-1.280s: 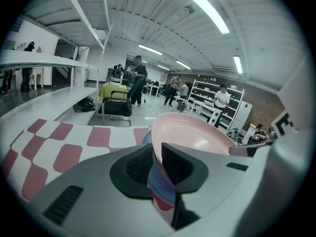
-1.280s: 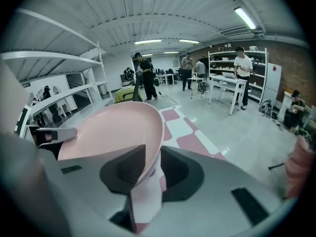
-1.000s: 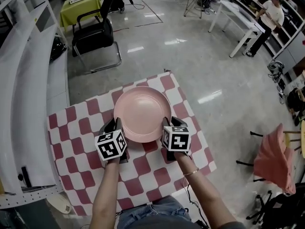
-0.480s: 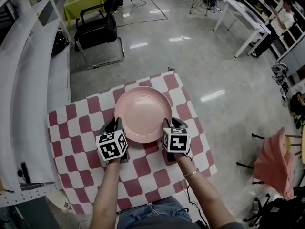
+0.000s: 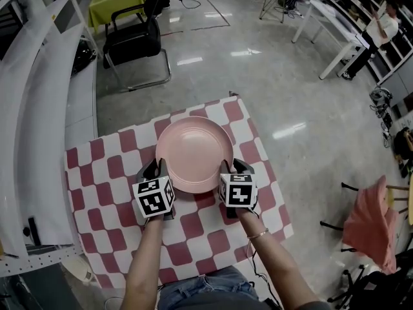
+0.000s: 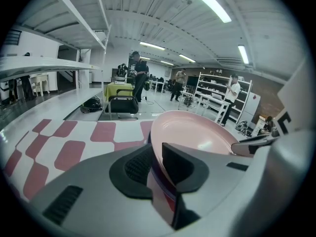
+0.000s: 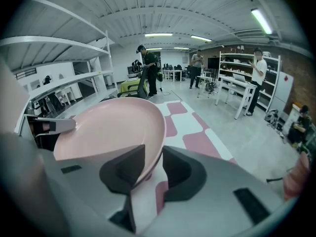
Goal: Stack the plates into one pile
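A round pink plate lies on the red-and-white checked table. My left gripper is at its near-left rim and my right gripper at its near-right rim. In the left gripper view the plate has its rim between the jaws of the left gripper, which have just been opening a little; a dark band shows under the rim. In the right gripper view the plate runs between the jaws of the right gripper, with a gap beside the outer pad. Only one plate shows clearly.
A white curved shelf borders the table's left side. Beyond the table stand a black chair and a green-covered table. A pink chair is at the right. A person stands by white desks far right.
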Tool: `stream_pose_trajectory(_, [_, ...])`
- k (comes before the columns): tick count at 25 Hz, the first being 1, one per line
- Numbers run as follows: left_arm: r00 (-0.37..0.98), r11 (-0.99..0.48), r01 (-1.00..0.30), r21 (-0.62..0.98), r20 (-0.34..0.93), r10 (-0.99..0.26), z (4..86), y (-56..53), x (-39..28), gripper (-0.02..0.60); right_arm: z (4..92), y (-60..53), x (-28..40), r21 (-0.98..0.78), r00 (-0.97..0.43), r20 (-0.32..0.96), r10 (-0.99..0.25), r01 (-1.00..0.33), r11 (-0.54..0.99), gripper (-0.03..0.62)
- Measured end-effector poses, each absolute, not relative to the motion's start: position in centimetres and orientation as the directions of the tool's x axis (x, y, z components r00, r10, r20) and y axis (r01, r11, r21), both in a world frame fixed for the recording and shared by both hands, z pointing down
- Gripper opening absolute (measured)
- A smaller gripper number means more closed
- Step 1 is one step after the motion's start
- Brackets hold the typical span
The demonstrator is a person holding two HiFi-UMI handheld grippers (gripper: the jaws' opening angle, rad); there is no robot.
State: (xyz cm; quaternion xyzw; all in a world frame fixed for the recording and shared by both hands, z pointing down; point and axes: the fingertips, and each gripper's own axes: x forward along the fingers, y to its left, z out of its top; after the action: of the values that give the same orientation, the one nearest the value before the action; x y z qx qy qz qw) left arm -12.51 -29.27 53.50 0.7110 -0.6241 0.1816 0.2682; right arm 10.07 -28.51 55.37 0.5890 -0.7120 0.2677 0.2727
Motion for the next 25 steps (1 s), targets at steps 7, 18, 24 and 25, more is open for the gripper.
stream_pose_trajectory(7, [0.155,-0.093,-0.987,0.134,0.591,-0.792,53.5,-29.3,-12.4,0.101,55.5,-28.6,9.9,-0.049,-0.149,0.697,-0.701,-0.986,0.161,0.114])
stream_pose_trajectory(18, [0.126,-0.121,-0.991,0.049,0.601,-0.79,53.3,-29.3,-12.6,0.146,54.9,-29.0,10.2,-0.025,-0.125,0.676,-0.726,-0.989,0.146,0.114])
stream_pose_trajectory(24, [0.126,-0.116,-0.992,0.054,0.582,-0.803,52.7,-29.3,-13.1,0.146,54.1,-28.9,10.4,-0.037,-0.134,0.657,-0.742,-0.989,0.145,0.114])
stream_pose_trajectory(25, [0.131,-0.121,-0.991,0.056,0.576,-0.807,52.5,-29.3,-13.0,0.146,54.0,-28.9,10.5,-0.039,-0.133,0.654,-0.744,-0.989,0.142,0.114])
